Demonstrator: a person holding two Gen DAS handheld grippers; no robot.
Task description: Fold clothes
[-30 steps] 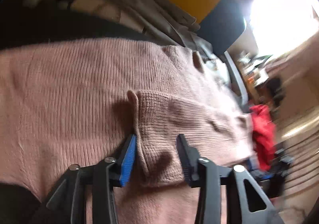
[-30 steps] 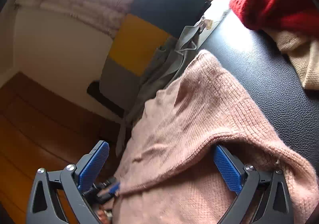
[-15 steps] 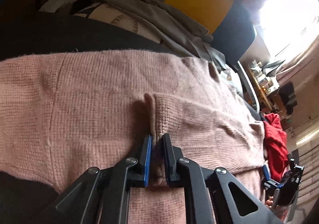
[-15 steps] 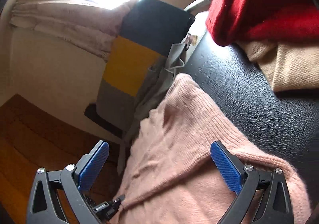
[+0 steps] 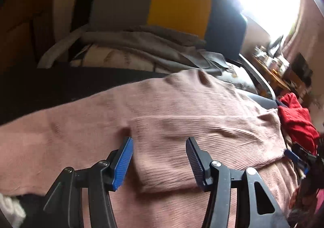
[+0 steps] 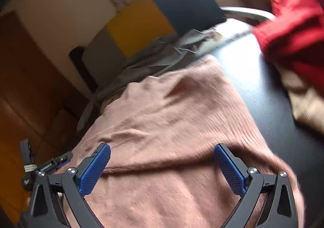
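We have the pink knit sweater [image 5: 182, 110] spread flat on the dark tabletop [image 6: 263, 94], its long axis running away from us toward the striped cushion [image 5: 178, 11], with a folded flap lying across the near part. Our left gripper [image 5: 160, 159] has just been opening, jaws now apart with the flap's edge between them but unpinched. Our right gripper [image 6: 162, 167] stands wide open over the same fold, red garment [image 6: 293, 25] off to its right.

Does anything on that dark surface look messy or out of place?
The pink sweater is only partly folded, rumpled and hanging off the dark surface. A red garment sits heaped on a beige one.
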